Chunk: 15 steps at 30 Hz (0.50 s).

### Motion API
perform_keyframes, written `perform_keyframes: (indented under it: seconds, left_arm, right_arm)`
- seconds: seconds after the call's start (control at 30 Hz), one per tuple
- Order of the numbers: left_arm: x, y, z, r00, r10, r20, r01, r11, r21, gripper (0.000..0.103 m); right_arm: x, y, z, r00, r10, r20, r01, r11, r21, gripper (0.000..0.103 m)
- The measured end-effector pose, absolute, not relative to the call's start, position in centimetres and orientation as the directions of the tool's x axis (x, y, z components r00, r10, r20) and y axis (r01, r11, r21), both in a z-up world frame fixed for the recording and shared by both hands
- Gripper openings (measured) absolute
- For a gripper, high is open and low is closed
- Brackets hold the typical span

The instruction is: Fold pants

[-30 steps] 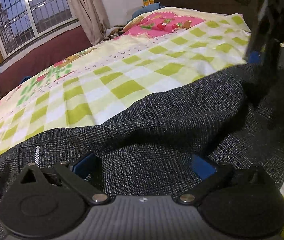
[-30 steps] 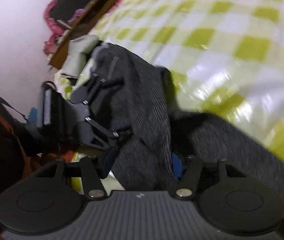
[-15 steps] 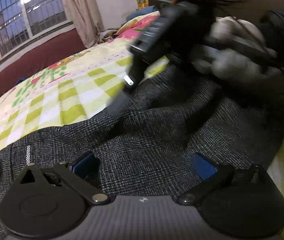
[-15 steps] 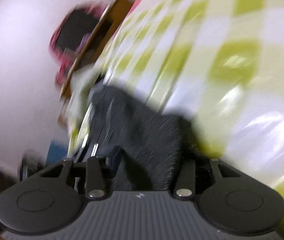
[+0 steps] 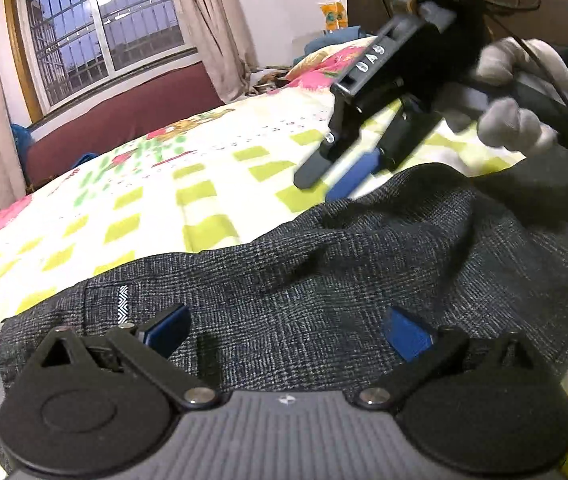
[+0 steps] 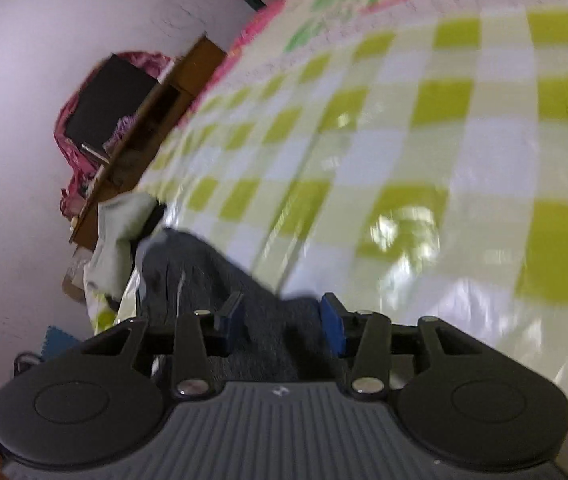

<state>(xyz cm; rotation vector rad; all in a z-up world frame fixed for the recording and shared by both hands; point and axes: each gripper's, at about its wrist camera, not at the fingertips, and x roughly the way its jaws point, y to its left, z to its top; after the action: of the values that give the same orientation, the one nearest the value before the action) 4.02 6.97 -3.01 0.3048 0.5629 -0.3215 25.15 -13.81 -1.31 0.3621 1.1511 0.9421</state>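
One pair of dark grey pants (image 5: 364,280) lies across the near edge of the bed (image 5: 164,200), its waistband end with a small woven label toward the left in the left wrist view. We see the cloth bunched and creased, its far edge running unevenly against the green-and-white checked bedsheet (image 6: 424,152).

The left gripper (image 5: 286,330) has its blue pads (image 5: 408,338) spread wide over the fabric, jaws open and gripping nothing that we can see. The right gripper (image 5: 338,182) hangs above the far edge of the pants, held by a white-gloved hand (image 5: 512,92). In its own view, blurred, the right gripper (image 6: 282,322) has dark cloth lying between its pads; the jaws have just been opening a little, and we see gaps between each pad and the cloth, so they are open.

Beyond the pants, the sheet stretches bare and flat toward the window (image 5: 104,36) and the pillow (image 5: 324,64), leaving wide room. At the bed's side stands a wooden shelf unit (image 6: 152,120) against the wall.
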Motion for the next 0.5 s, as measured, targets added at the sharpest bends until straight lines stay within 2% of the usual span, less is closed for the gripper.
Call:
perform_keyframes:
  seconds: [0.03,0.1,0.13,0.2,0.27,0.3,0.33,0.37,0.4,0.5]
  left_arm:
    - [4.2,6.8,-3.4,0.763,-0.224,-0.607,0.406,0.896,0.179,0.103]
    - [4.3,6.6,-4.0,0.728,-0.213,-0.651,0.421,0.889,0.18,0.103]
    - [4.3,6.6,-3.8,0.716,-0.203,-0.668,0.418,0.891,0.178,0.103]
    - [4.4,7.2,-3.5,0.668,-0.188,-0.72,0.39,0.913,0.122,0.103]
    - [3.7,7.9,-3.3,0.655,-0.168,-0.737,0.359,0.927,0.108,0.103]
    - [3.2,8.0,-3.1,0.66,-0.155,-0.735,0.353,0.928,0.121,0.103]
    - [2.6,7.9,-3.0,0.665,-0.145,-0.733,0.35,0.927,0.134,0.103]
    - [2.1,7.9,-3.0,0.668,-0.138,-0.731,0.348,0.926,0.143,0.103]
    - [1.9,7.8,-2.9,0.671,-0.13,-0.73,0.343,0.927,0.15,0.103]
    - [1.1,8.5,-2.0,0.686,-0.128,-0.717,0.319,0.938,0.138,0.103]
  right_arm:
    - [25.3,-13.3,-1.6,0.101,0.772,-0.627,-0.438,0.601,0.669,0.047]
    - [25.6,-11.9,-2.6,0.123,0.725,-0.678,-0.424,0.656,0.624,0.025]
    - [26.1,-11.1,-3.2,0.132,0.696,-0.706,-0.418,0.685,0.597,0.018]
    - [26.5,-10.9,-3.3,0.192,0.678,-0.71,-0.42,0.71,0.565,0.015]
    - [26.6,-11.0,-2.9,0.257,0.657,-0.709,-0.38,0.743,0.551,0.015]
    - [26.5,-11.1,-2.6,0.305,0.64,-0.705,-0.359,0.763,0.538,0.012]
    - [26.2,-11.3,-1.9,0.381,0.579,-0.72,-0.352,0.811,0.466,0.004]
    - [25.9,-11.2,-1.5,0.431,0.534,-0.727,-0.339,0.843,0.418,0.009]
    - [25.6,-12.0,-1.0,0.462,0.513,-0.723,-0.299,0.858,0.418,0.009]
    - [22.1,-15.2,1.6,0.506,0.56,-0.656,-0.31,0.828,0.468,0.009]
